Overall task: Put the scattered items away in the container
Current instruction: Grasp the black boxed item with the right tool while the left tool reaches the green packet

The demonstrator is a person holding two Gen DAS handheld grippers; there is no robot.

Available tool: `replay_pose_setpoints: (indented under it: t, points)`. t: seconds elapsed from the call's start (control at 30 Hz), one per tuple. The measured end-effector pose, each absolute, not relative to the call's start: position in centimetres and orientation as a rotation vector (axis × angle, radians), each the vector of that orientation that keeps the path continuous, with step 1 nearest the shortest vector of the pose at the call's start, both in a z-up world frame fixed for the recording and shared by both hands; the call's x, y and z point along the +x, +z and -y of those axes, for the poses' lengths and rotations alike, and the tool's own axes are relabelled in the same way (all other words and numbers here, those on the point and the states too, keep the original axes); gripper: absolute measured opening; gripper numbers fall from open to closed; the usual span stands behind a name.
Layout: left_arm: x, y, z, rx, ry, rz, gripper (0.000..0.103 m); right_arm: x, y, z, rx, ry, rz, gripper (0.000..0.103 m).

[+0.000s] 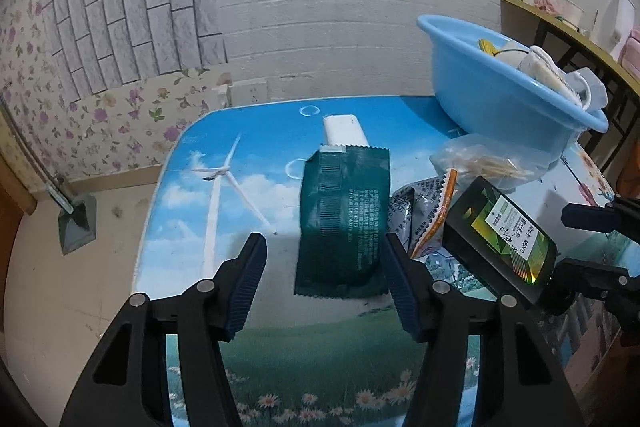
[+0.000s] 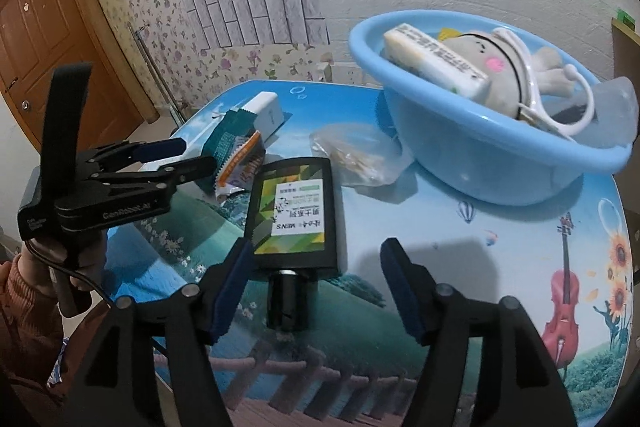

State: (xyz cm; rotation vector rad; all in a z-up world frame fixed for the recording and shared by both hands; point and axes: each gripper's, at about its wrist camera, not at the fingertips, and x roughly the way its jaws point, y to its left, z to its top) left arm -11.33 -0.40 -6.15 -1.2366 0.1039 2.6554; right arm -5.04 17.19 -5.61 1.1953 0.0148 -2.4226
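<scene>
A dark green packet (image 1: pixel 344 219) lies flat on the picture-printed table (image 1: pixel 224 211), between the fingers of my left gripper (image 1: pixel 324 267), which is open and not pressing on it. A black bottle (image 2: pixel 296 215) with a green label lies on its side, with its cap (image 2: pixel 288 303) towards my right gripper (image 2: pixel 320 279). That gripper stands open around the cap end without gripping it. The blue basin (image 2: pixel 480 163) at the back right holds a grey plush toy (image 2: pixel 492 67), a white box (image 2: pixel 436 63) and a white plastic piece. From the right wrist view the left gripper (image 2: pixel 192 155) sits at the left.
A white box (image 1: pixel 344 131) lies behind the green packet. An orange-edged sachet (image 1: pixel 432 219) and a clear bag of toothpicks (image 1: pixel 488 163) lie between the packet and the basin (image 1: pixel 500 95). A person's hand (image 2: pixel 60 267) holds the left gripper. A wooden door (image 2: pixel 48 39) is at far left.
</scene>
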Motion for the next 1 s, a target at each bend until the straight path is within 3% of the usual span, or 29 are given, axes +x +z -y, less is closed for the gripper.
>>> replay_pose_setpoints:
  t: [0.27, 0.4, 0.57, 0.83, 1.0]
  points:
    - [-12.7, -6.7, 0.1, -1.263, 2.626, -0.129, 0.058, -6.0, -6.3, -15.8, 1.217, -2.412, -0.037, 0.066]
    - [-13.0, -7.0, 0.3, -1.287, 2.581, -0.110, 0.032, -6.4, -6.5, -15.1, 1.222, -2.411, -0.046, 0.066]
    - [-12.6, -6.9, 0.3, -1.287, 2.571, -0.117, 0.014, -6.6, -6.5, -14.6, 1.200, -2.423, -0.086, 0.067]
    - [-10.9, -6.0, 0.1, -1.264, 2.570, -0.123, 0.009, -6.8, -7.1, -14.8, 1.198, -2.418, -0.090, 0.068]
    - [-9.8, -5.4, 0.0, -1.254, 2.586, -0.126, 0.009, -6.0, -7.3, -14.6, 1.175, -2.403, -0.127, 0.061]
